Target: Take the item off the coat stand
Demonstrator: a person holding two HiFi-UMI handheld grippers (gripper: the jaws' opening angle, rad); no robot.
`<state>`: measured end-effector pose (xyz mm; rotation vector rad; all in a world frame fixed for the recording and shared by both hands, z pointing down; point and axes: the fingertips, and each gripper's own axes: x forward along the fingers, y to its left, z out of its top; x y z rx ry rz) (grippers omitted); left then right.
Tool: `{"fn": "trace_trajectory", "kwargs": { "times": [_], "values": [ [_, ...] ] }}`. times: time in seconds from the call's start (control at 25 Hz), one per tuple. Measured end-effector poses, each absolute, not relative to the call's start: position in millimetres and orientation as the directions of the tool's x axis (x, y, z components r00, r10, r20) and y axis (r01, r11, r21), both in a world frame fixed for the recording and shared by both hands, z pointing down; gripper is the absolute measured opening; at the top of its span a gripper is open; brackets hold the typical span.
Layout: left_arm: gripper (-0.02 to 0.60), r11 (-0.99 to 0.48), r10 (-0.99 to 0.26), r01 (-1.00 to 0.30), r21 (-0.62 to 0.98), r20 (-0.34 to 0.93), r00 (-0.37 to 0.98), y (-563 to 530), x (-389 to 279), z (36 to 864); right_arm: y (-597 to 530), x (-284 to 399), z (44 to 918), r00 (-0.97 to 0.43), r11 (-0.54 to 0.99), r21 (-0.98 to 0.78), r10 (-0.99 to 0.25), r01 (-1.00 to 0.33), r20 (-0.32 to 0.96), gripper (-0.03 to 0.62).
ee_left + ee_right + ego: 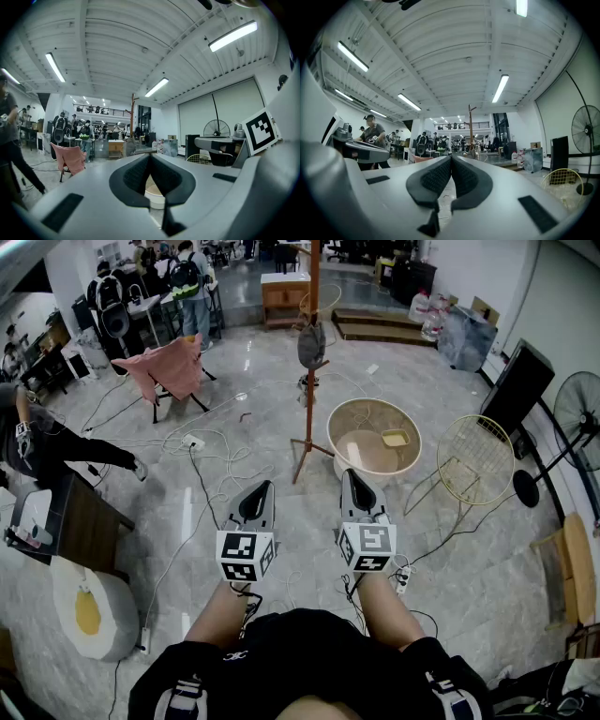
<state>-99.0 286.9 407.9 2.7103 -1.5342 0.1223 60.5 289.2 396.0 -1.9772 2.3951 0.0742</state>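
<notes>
The wooden coat stand [313,381] rises from the tiled floor ahead of me, with a grey item [311,345] hanging on its pole about halfway up. Both grippers are held low in front of my body, well short of the stand and apart from it. My left gripper [262,487] is shut with nothing between its jaws, and so is my right gripper [352,476]. Far beyond the closed left gripper [149,157] the stand [132,117] is small, with the grey item [130,146] on it. It also shows as a thin pole [470,126] past the closed right gripper [451,160].
A round beige tub [374,461] stands right of the stand's feet, with a round wire chair [475,472] beyond it. A pink cloth [169,367] is draped over a chair at the back left. Cables and a power strip [193,440] trail across the floor. A person [42,444] crouches at the left.
</notes>
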Motion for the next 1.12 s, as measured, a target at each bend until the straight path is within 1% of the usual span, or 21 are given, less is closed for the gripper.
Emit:
{"fn": "trace_trajectory", "kwargs": {
  "times": [0.24, 0.44, 0.68, 0.88, 1.12],
  "values": [
    [0.012, -0.52, -0.852, -0.854, -0.015, 0.086, 0.517, 271, -112, 410, 277, 45, 392, -0.191, 0.192, 0.005, -0.978, -0.981, -0.087, 0.017],
    [0.012, -0.529, -0.847, -0.849, -0.015, 0.079, 0.526, 252, -126, 411, 259, 33, 393, -0.181, 0.181, 0.01, -0.98, -0.983, -0.085, 0.017],
    [0.012, -0.553, -0.831, -0.833, -0.005, 0.071, 0.552, 223, -164, 420, 232, 2, 395, -0.138, 0.134, 0.044, -0.985, -0.99, -0.103, 0.017],
    [0.012, -0.566, -0.823, -0.824, -0.006, 0.069, 0.564, 203, -192, 425, 215, -8, 400, -0.078, 0.077, 0.012, -0.991, -0.997, -0.107, 0.017],
    [0.012, -0.574, -0.815, -0.819, 0.01, 0.089, 0.572, 175, -220, 433, 185, -34, 401, -0.069, 0.067, 0.022, -0.993, -0.998, -0.092, 0.017]
  ]
}}
